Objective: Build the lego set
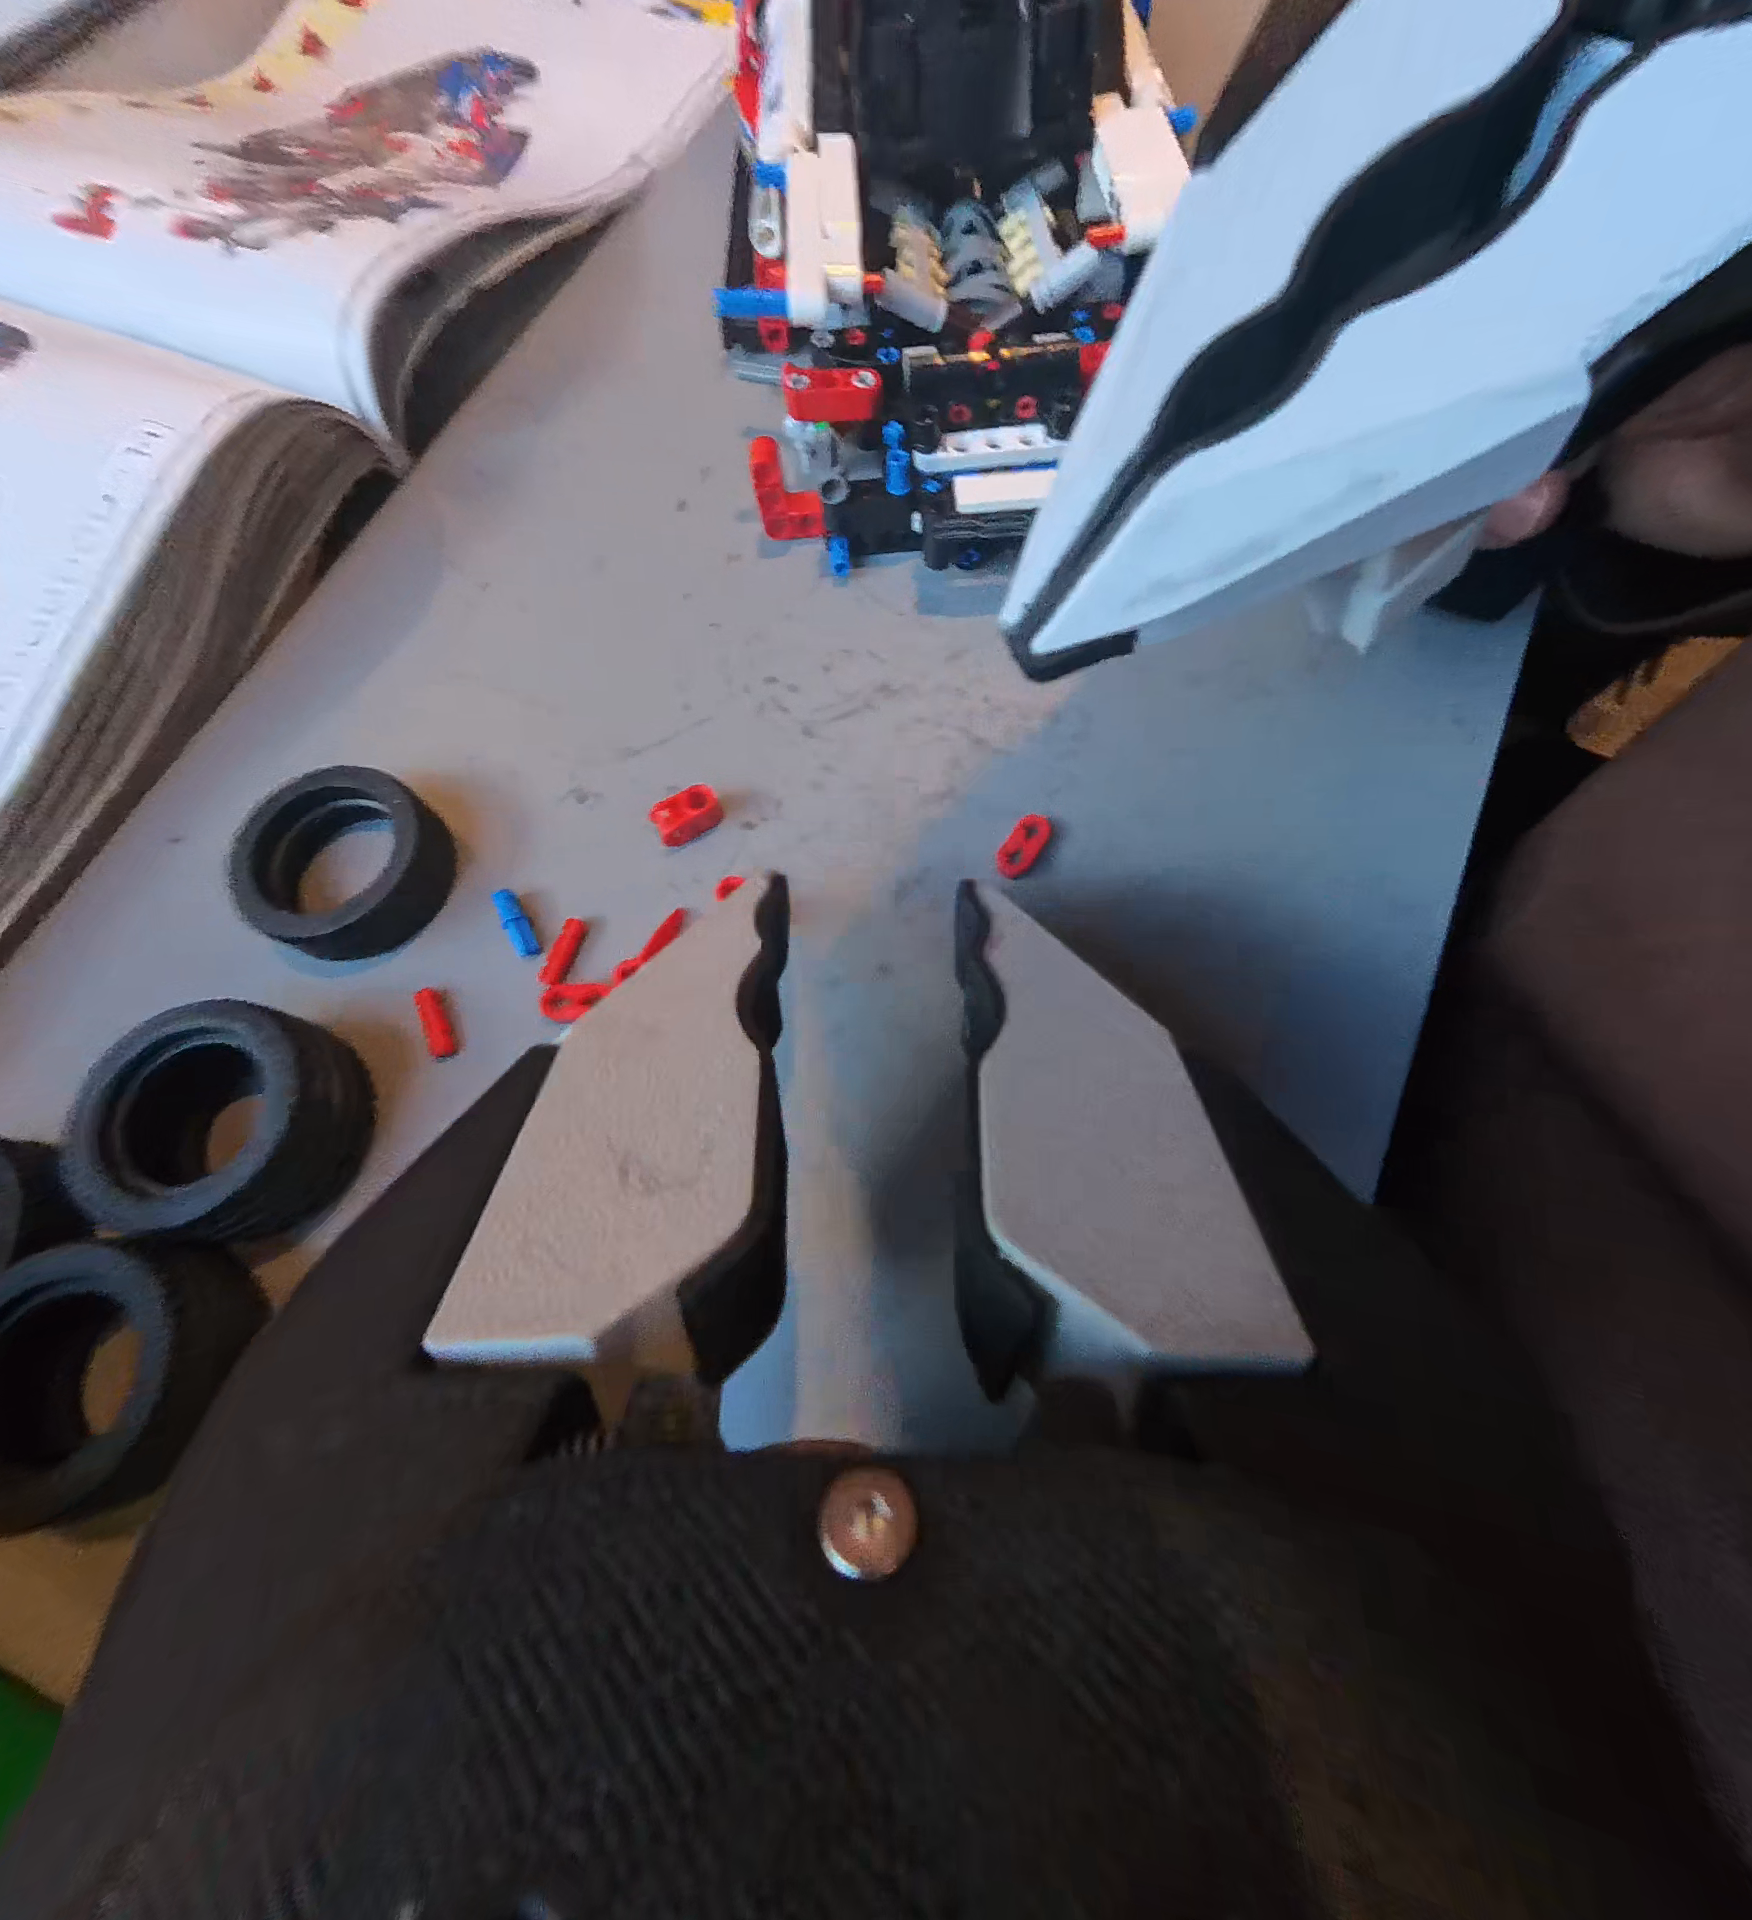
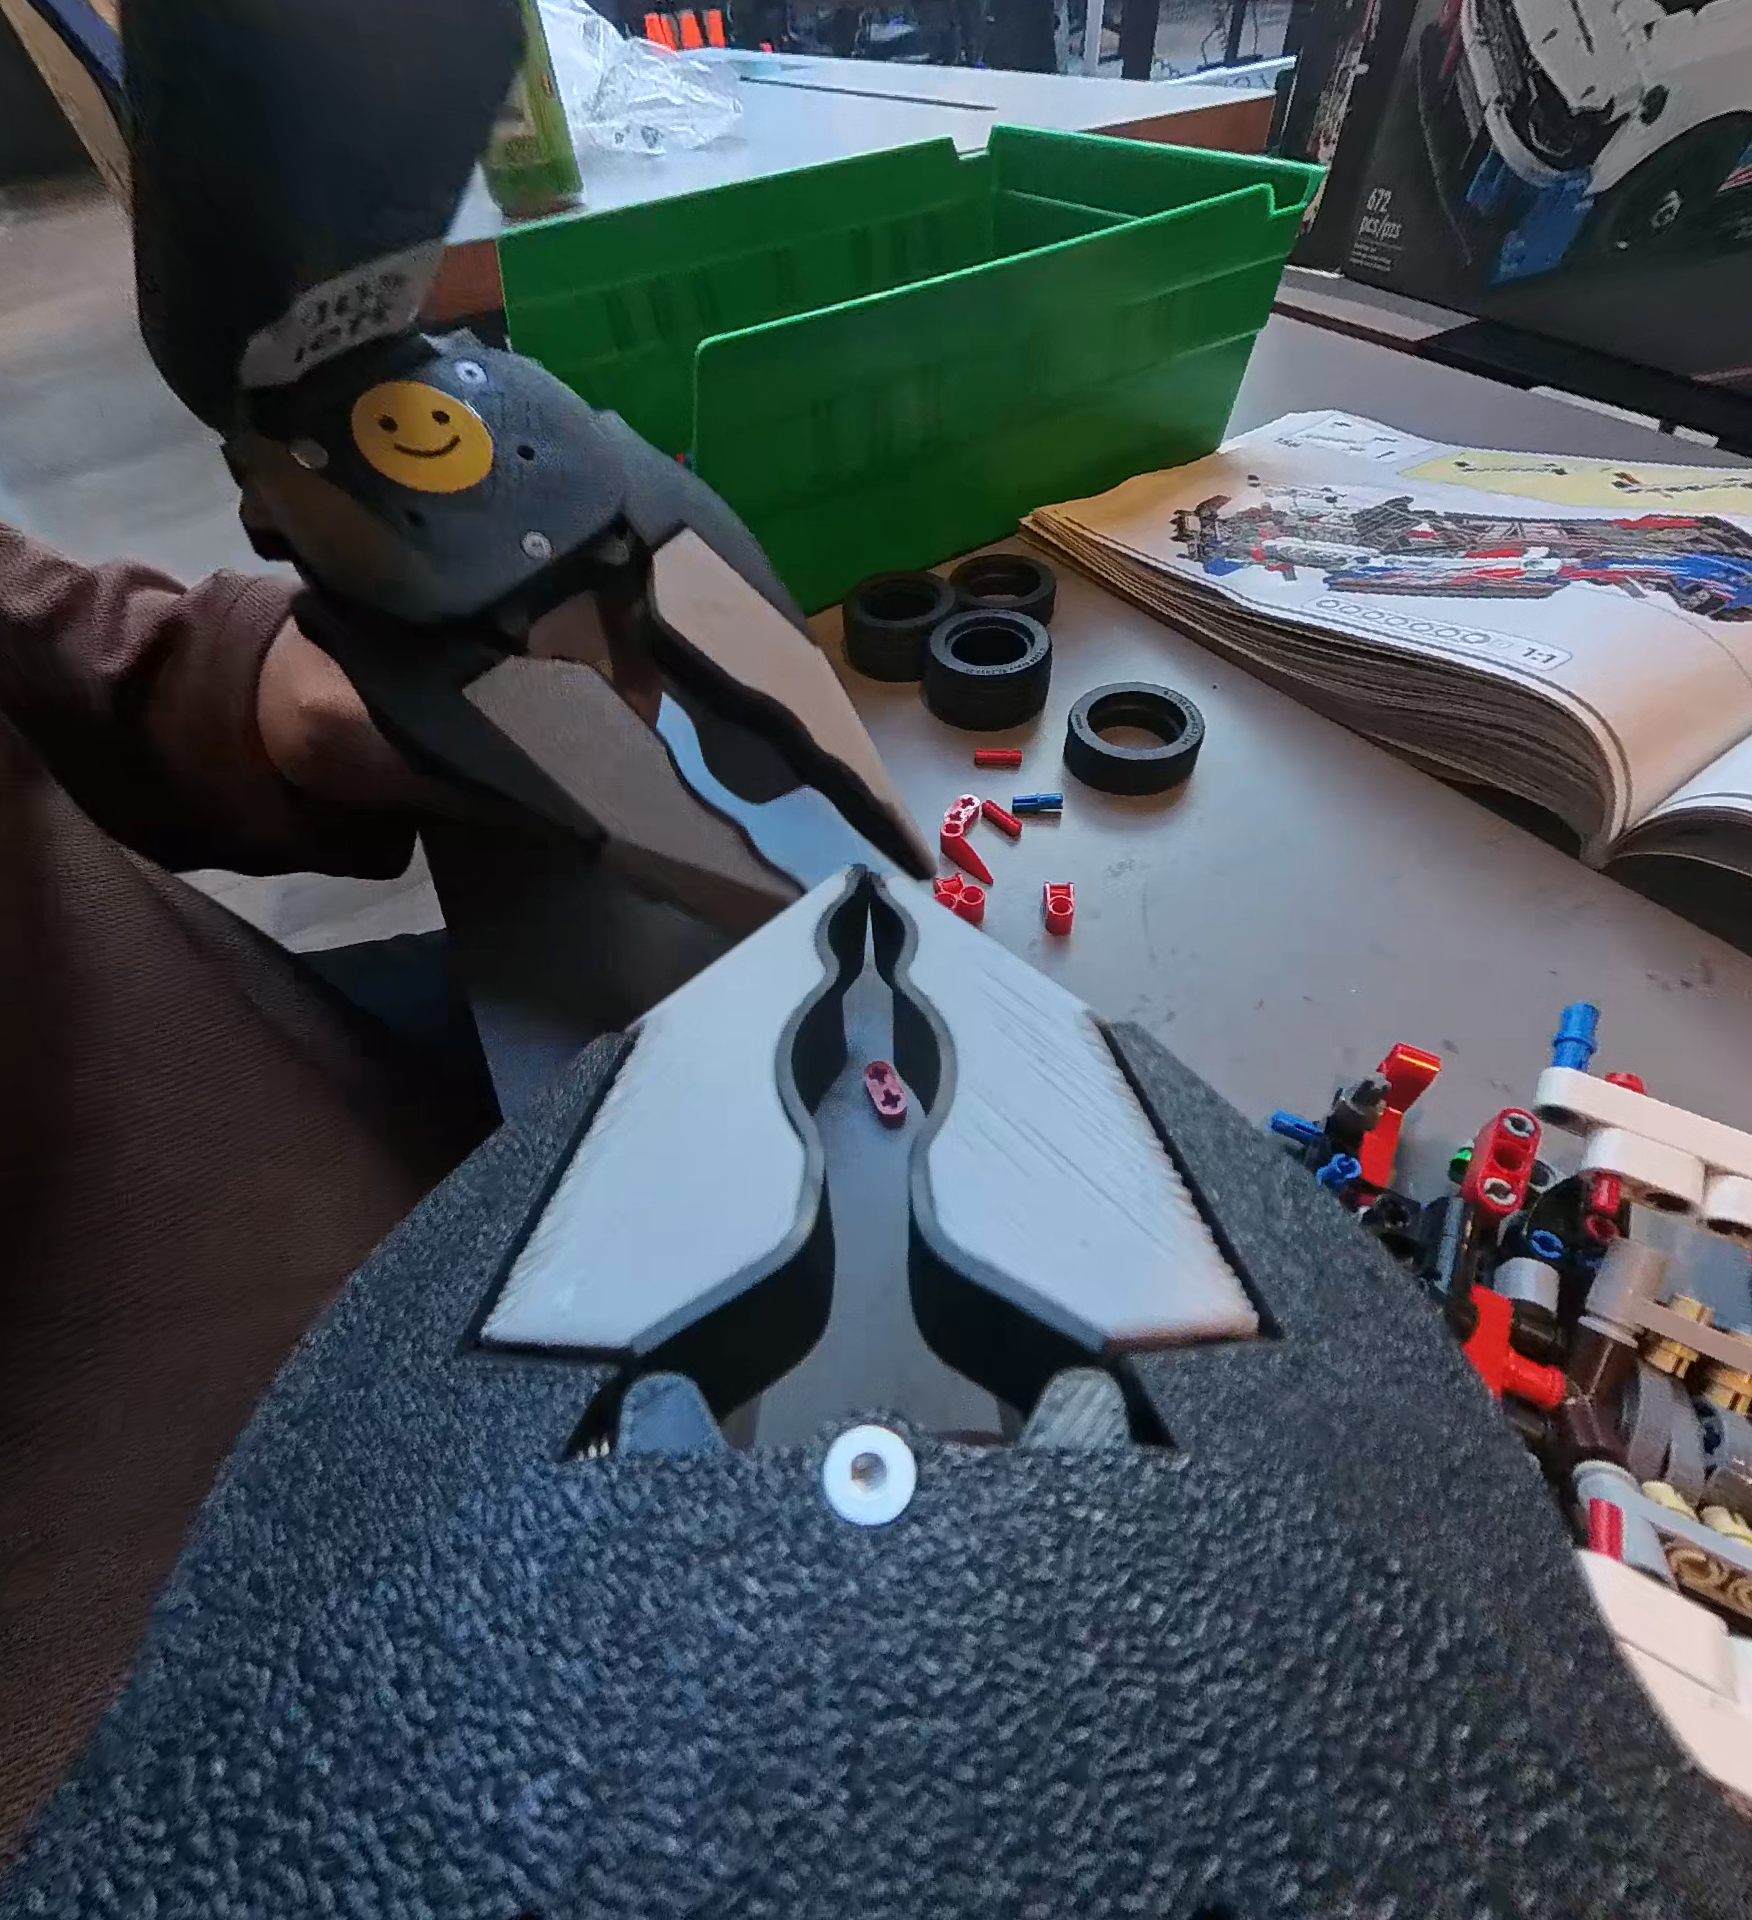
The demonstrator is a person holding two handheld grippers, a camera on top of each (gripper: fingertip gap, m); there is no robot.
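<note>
The partly built lego model of black, white, red and blue parts stands at the far side of the grey table; it also shows in the right wrist view. My left gripper is open and empty, low over the table among loose red pieces. A small red link lies just right of its right fingertip. My right gripper is shut with nothing between its tips; the red link shows on the table through the gap between its fingers. The right gripper hovers above and beyond the left.
Several black tyres lie to the left, beside red and blue pins. An open instruction book lies beyond them. A green bin and the set's box stand at the back. A brown sleeve is close. The grippers' ends are close to 5 centimetres from one another.
</note>
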